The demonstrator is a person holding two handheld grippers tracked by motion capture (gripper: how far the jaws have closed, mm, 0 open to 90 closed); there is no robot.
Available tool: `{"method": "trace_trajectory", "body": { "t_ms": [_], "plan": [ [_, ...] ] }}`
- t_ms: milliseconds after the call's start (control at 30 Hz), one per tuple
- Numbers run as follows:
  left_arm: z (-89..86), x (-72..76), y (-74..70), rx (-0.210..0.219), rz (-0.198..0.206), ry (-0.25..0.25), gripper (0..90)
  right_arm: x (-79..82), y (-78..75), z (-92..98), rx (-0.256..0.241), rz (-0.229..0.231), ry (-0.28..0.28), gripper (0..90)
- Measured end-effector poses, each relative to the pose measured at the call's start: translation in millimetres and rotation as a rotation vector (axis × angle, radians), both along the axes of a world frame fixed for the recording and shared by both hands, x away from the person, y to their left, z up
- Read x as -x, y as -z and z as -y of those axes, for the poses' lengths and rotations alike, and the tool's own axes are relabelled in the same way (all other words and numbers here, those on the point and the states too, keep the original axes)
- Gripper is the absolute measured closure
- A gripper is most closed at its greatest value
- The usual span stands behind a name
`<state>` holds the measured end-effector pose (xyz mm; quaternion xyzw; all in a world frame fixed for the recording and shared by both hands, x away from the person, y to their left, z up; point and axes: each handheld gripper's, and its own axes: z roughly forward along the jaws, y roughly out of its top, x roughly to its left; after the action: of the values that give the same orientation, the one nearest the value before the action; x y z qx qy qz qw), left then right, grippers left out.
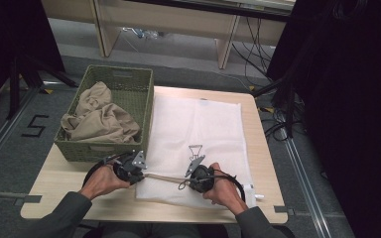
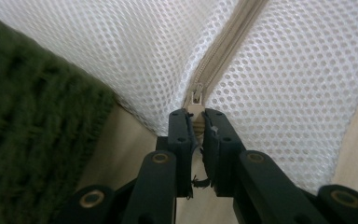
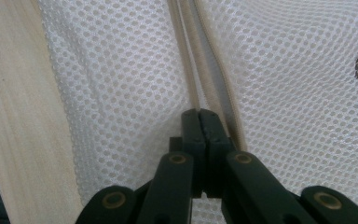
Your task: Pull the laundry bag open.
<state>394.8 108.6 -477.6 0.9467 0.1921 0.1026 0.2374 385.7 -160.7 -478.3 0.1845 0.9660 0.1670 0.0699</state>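
The left tongs (image 2: 195, 122) sit nearest the lens in the left gripper view, nearly closed, pinching the beige end of the zipper (image 2: 214, 60) just below its small metal slider (image 2: 197, 94). In the right gripper view the right tongs (image 3: 200, 116) are pressed fully together on the edge of the zipper tape, where the two rows of teeth have parted to leave a narrow slit.

The zipper belongs to one white mesh laundry bag (image 1: 198, 134), lying flat on the counter (image 1: 69, 191), its zippered edge along the side nearest the person. From above, the two grippers hold that edge between them, the left one (image 1: 140, 173) at the bag's corner beside the basket, the right one (image 1: 192, 178) further along, with the tape stretched taut between.

The bag looks very light, limp and open-weave, so it will probably sag and slide unless held at two points. The mesh could snag or tear under the tips; the woven tape and the slider's tab are likely the firmest places to grip, one hand anchoring while the other draws.

Just beyond stands one green woven basket (image 1: 144, 94), touching the bag's left edge, holding what appears to be one crumpled tan garment (image 1: 101, 121). Two hands, two grippers.
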Motion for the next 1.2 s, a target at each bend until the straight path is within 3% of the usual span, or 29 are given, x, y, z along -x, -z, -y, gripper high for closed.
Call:
{"method": "trace_trajectory", "body": {
  "t_ms": [67, 167, 233, 300, 400, 467, 533, 667, 800, 833, 967, 1100, 1200],
  "plan": [
    [-2.1, -0.7, 0.3, 0.019, -0.005, -0.006, 81.1, -0.7, -0.4, 1.5, 0.004, 0.000, -0.001, 90.0],
    [-3.4, -1.8, 8.3, -0.011, -0.006, -0.016, 81.2, 1.3, -1.1, -1.2, -0.023, -0.013, -0.004, 90.0],
    [-3.1, -1.8, 8.0, -0.007, -0.008, -0.013, 81.2, 1.6, 1.2, -4.2, 0.019, -0.002, -0.008, 90.0],
    [-3.4, -1.4, 7.7, 0.000, -0.013, -0.020, 81.1, 1.0, 0.0, -1.5, -0.005, -0.008, 0.000, 90.0],
    [-0.1, -0.9, 5.8, 0.000, -0.013, -0.022, 80.4, 1.7, 0.4, -1.6, 0.003, -0.002, -0.014, 90.0],
    [-1.8, -1.5, 6.0, 0.035, -0.011, -0.040, 77.4, 1.3, -1.3, -0.3, -0.014, -0.001, -0.023, 89.5],
    [-4.0, -1.2, 5.0, 0.043, -0.021, -0.045, 71.2, 1.7, -5.7, 1.1, -0.057, 0.014, -0.010, 86.9],
    [-11.8, 5.0, -2.6, 0.089, -0.020, -0.069, 56.7, 2.7, -14.1, 3.4, -0.105, 0.046, -0.010, 77.8],
    [-20.6, 14.0, -11.6, 0.148, -0.005, -0.103, 53.1, 3.1, -20.9, 6.8, -0.158, 0.090, 0.006, 66.4],
    [-22.0, 15.9, -12.7, 0.158, -0.006, -0.109, 51.8, 1.0, -22.1, 8.6, -0.161, 0.102, -0.005, 64.2],
    [-28.6, 25.7, -14.4, 0.193, 0.000, -0.149, 43.6, -1.2, -22.0, 17.7, -0.166, 0.133, 0.042, 59.8],
    [-38.8, 35.1, -12.3, 0.251, 0.001, -0.192, 39.9, -5.1, -20.7, 25.2, -0.154, 0.157, 0.036, 56.7],
    [-44.1, 40.0, -12.4, 0.262, 0.006, -0.213, 36.2, -6.4, -18.4, 28.5, -0.158, 0.148, 0.051, 54.5]
  ]
}}
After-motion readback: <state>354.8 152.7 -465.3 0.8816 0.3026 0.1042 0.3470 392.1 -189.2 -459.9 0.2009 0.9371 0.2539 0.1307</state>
